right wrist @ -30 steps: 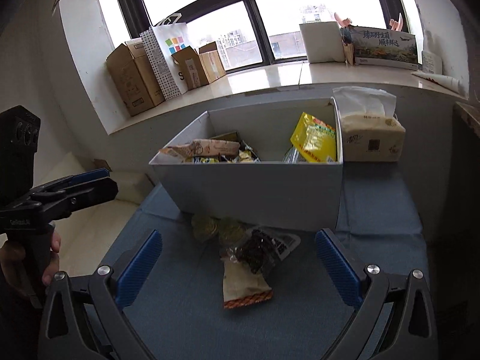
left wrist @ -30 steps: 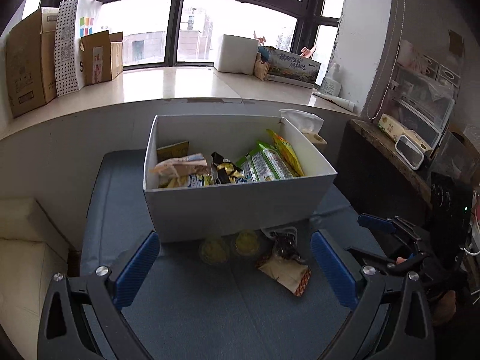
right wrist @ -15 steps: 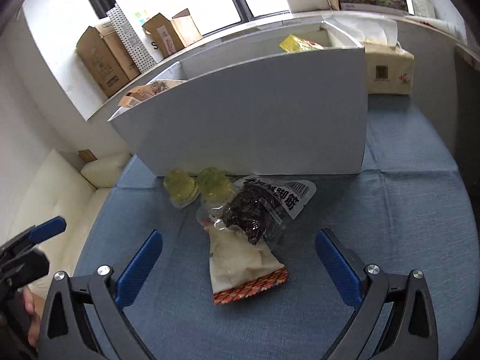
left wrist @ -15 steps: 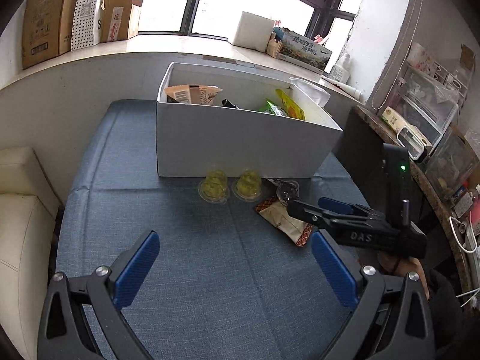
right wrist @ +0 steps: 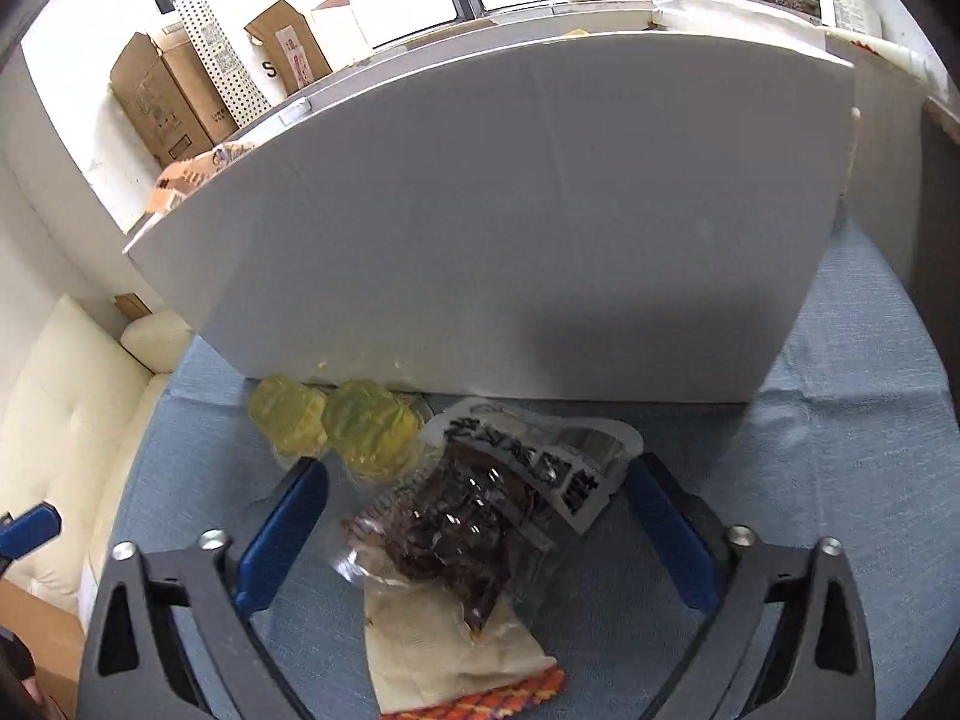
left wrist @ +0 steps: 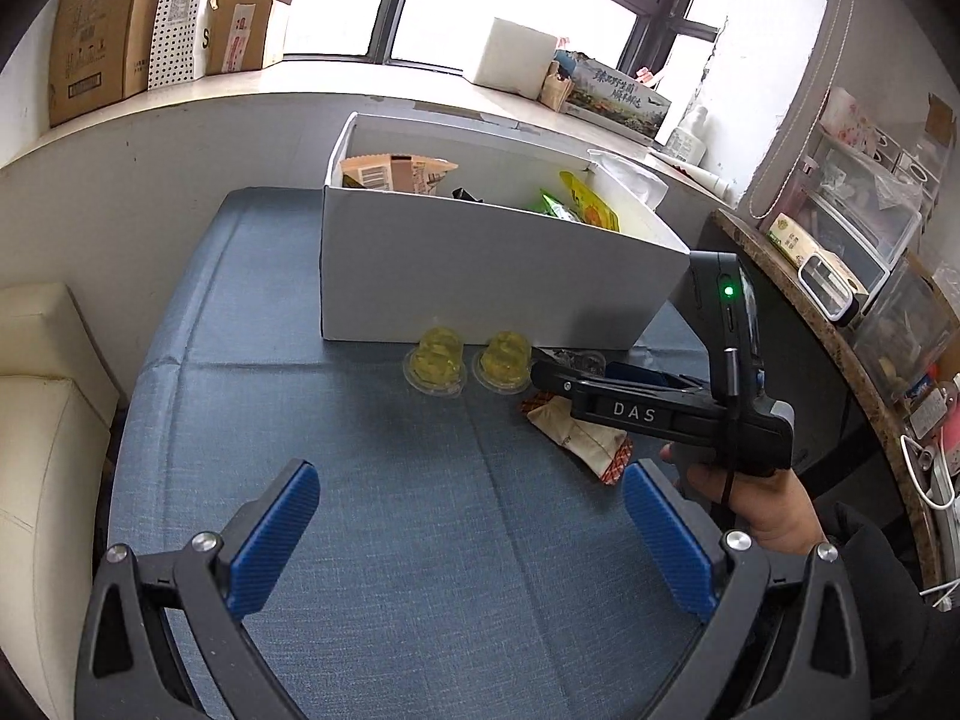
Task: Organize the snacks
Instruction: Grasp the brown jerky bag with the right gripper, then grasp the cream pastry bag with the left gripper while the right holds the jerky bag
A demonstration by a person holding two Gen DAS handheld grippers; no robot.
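Note:
A white box (left wrist: 480,276) holding several snack packs stands on the blue cloth (left wrist: 390,540). In front of it lie two yellow jelly cups (left wrist: 435,357) (right wrist: 369,429), a clear pack of dark snack (right wrist: 474,516) and a beige packet (right wrist: 444,654) under it. My right gripper (right wrist: 477,531) straddles the dark snack pack; its jaws are closing and the pads stand apart from the pack. In the left wrist view the right gripper (left wrist: 564,381) reaches low over those packets, held by a hand (left wrist: 756,504). My left gripper (left wrist: 468,540) hangs open over bare cloth, nothing between its fingers.
A cream sofa cushion (left wrist: 42,420) borders the cloth on the left. Cardboard boxes (left wrist: 96,30) and a white box (left wrist: 510,57) sit on the windowsill. A dark cabinet top with clear storage drawers (left wrist: 840,228) stands at the right.
My right gripper has dropped forward toward the box front and now straddles the dark snack pack, its fingers a little narrower. My left gripper sank early on, then held still.

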